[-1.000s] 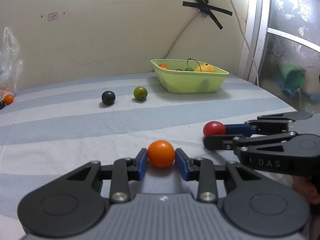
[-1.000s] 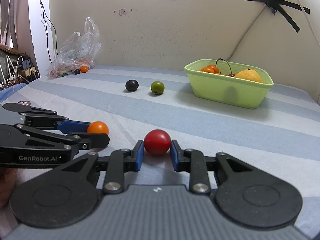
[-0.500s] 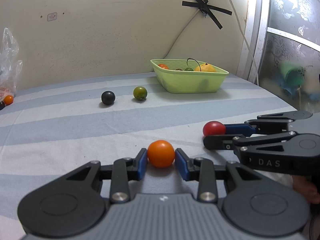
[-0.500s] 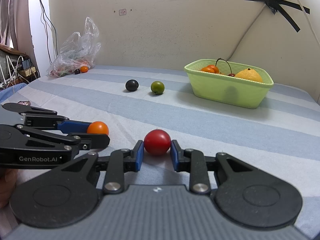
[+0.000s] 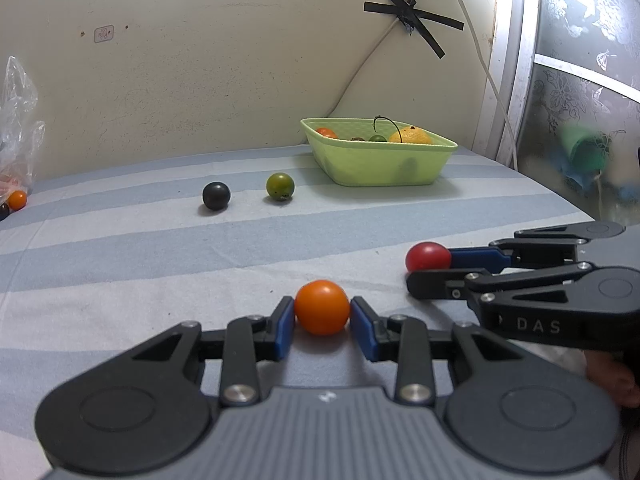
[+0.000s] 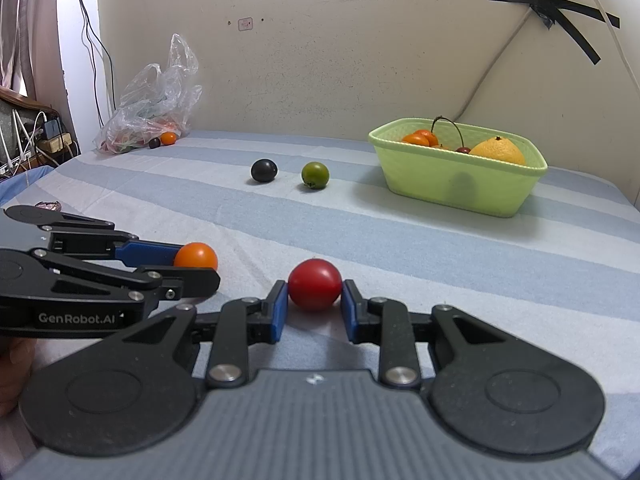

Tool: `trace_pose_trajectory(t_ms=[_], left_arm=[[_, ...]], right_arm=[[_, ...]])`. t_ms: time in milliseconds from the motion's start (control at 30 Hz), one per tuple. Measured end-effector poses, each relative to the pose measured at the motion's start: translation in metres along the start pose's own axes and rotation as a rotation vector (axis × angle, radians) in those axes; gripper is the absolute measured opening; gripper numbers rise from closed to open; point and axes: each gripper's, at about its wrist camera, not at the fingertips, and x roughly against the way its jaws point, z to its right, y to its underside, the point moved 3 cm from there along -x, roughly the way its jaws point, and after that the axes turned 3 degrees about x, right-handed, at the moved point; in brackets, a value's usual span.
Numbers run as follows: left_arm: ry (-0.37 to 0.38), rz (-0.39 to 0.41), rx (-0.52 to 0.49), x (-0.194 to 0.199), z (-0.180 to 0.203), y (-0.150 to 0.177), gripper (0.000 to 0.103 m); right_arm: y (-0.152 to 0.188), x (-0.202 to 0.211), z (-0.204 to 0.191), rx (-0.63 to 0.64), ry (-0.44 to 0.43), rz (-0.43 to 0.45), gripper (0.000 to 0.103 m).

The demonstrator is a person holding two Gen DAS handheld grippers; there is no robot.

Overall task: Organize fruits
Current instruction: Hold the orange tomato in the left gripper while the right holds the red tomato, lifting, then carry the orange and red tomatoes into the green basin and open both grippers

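My left gripper (image 5: 322,322) is shut on a small orange fruit (image 5: 322,307), low over the striped cloth. My right gripper (image 6: 315,303) is shut on a small red fruit (image 6: 315,284). Each gripper shows in the other's view: the right gripper (image 5: 430,268) with the red fruit (image 5: 427,256), the left gripper (image 6: 198,266) with the orange fruit (image 6: 195,255). A black fruit (image 5: 216,195) and a green fruit (image 5: 280,186) lie farther back. A light green basket (image 5: 378,160) at the back right holds several fruits.
A clear plastic bag (image 6: 154,108) with more fruit lies at the back left by the wall, with a small orange fruit (image 6: 168,138) beside it. A window frame (image 5: 508,60) and a hanging cable (image 5: 476,40) stand to the right. The striped cloth (image 6: 400,240) covers the surface.
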Motion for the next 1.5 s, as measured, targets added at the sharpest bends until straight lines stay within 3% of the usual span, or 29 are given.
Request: trace_pose_trajectory(t_ms=[300, 467, 667, 900, 1000, 1200, 1267, 1367, 1500], left_arm=[[0.068, -0.022, 0.073, -0.006, -0.012, -0.013, 0.031], [0.103, 0.015, 0.049, -0.017, -0.01, -0.061, 0.031], [0.133, 0.077, 0.007, -0.051, 0.004, -0.131, 0.031], [0.158, 0.018, 0.019, -0.118, 0.011, -0.176, 0.031], [0.16, 0.003, 0.031, -0.127, 0.011, -0.177, 0.03], [0.171, 0.061, -0.002, -0.097, 0.015, -0.142, 0.034], [0.148, 0.039, -0.041, -0.098, 0.024, -0.127, 0.043], [0.079, -0.02, -0.132, -0.115, 0.04, -0.108, 0.044], [0.039, -0.077, -0.118, -0.14, 0.043, -0.105, 0.04]], right_arm=[[-0.002, 0.004, 0.004, -0.034, 0.013, 0.032, 0.031], [-0.017, 0.004, 0.023, -0.043, 0.042, 0.055, 0.031], [-0.057, -0.001, 0.056, -0.028, 0.132, 0.163, 0.031], [-0.08, -0.041, 0.081, -0.019, 0.179, 0.165, 0.031], [-0.081, -0.057, 0.085, -0.019, 0.182, 0.15, 0.031], [-0.072, -0.049, 0.1, -0.05, 0.221, 0.171, 0.031], [-0.07, -0.042, 0.108, -0.092, 0.215, 0.184, 0.031], [-0.067, -0.039, 0.114, -0.127, 0.199, 0.179, 0.031], [-0.064, -0.039, 0.108, -0.116, 0.196, 0.177, 0.031]])
